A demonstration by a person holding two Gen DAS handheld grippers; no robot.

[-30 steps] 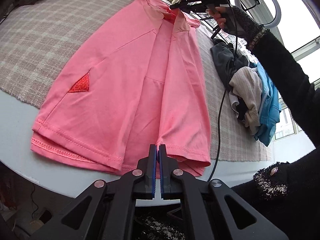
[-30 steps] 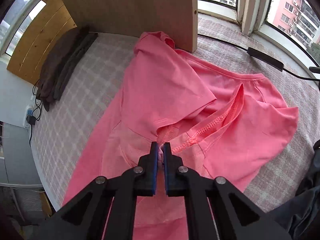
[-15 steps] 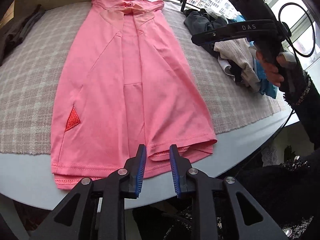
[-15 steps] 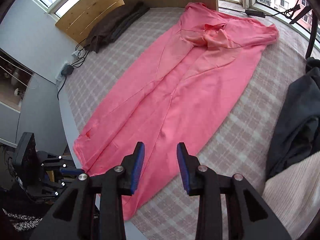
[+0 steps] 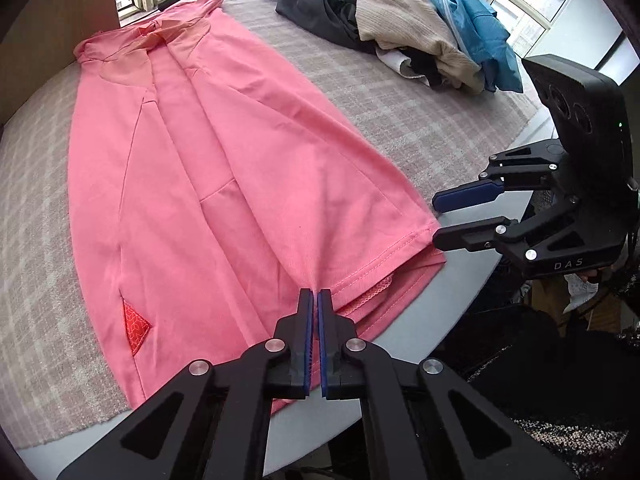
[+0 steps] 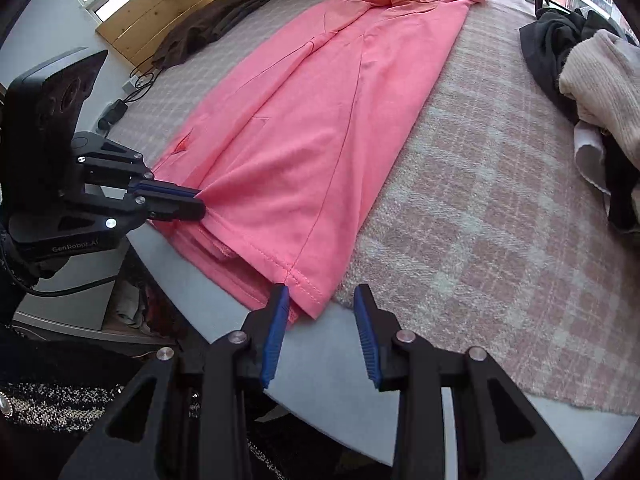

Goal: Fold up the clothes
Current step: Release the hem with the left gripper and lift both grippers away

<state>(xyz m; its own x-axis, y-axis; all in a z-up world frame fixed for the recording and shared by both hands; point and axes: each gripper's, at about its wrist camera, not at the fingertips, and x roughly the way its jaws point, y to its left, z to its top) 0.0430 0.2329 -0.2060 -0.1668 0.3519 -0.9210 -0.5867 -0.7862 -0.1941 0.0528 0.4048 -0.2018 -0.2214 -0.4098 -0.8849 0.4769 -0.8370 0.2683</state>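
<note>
A pink shirt (image 5: 240, 160) lies flat on a checked blanket (image 5: 400, 100), folded lengthwise into a long strip, its hem at the table's near edge. My left gripper (image 5: 315, 294) is shut on the hem near its middle; the right wrist view shows it (image 6: 200, 206) pinching the cloth into a small peak. My right gripper (image 6: 320, 296) stands open at the hem's right corner, and that corner of the shirt (image 6: 320, 120) lies between its blue pads without being pressed. From the left wrist view the right gripper (image 5: 436, 220) hovers just beside that corner.
A pile of dark, beige and blue clothes (image 5: 400, 20) sits at the back right of the blanket. A dark folded garment (image 6: 208, 28) lies at the far left by a wooden board (image 6: 160, 12). The grey table rim (image 6: 340, 360) runs just below the hem.
My right gripper let go at the collar end, swept down the shirt to the hem's right corner and opened. My left gripper opened briefly, rolled, and shut again on the hem.
</note>
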